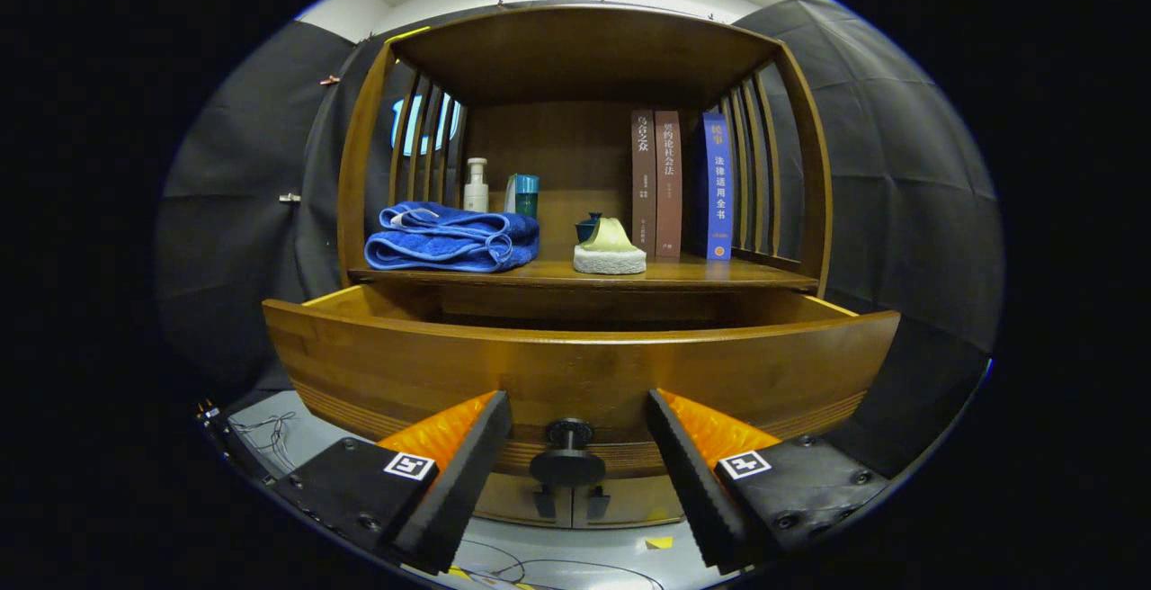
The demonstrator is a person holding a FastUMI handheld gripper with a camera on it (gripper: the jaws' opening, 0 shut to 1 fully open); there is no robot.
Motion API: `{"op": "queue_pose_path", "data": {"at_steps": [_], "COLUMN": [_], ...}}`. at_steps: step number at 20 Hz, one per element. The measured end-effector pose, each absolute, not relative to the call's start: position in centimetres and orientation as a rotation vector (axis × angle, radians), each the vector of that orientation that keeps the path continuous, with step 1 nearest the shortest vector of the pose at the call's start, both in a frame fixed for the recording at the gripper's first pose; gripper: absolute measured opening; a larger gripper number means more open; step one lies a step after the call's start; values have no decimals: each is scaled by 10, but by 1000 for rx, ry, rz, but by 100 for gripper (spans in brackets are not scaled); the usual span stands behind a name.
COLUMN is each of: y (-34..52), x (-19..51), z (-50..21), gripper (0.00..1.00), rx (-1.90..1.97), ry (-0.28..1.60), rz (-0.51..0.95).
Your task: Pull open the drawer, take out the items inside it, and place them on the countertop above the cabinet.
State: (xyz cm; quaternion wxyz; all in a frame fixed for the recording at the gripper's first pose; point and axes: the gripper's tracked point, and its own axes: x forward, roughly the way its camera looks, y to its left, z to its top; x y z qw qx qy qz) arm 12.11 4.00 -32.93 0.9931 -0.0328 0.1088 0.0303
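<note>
Tongs [569, 473] are spread wide with nothing pinched, the drawer knob [567, 455] sitting between the fingers. Drawer [575, 365] is already pulled open, but its inside can't be seen, so whatever's left isn't known.

drawer [575, 365] pulled out, top clear; knob [568, 455] between spread tongs [575, 446]
</note>
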Motion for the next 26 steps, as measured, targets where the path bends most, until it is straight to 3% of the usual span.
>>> {"op": "queue_pose_path", "data": {"at_steps": [18, 26], "y": [49, 49], "x": [219, 222], "z": [-337, -338], "gripper": [99, 98], "rx": [-18, -26], "ry": [247, 231], "rz": [83, 74]}}
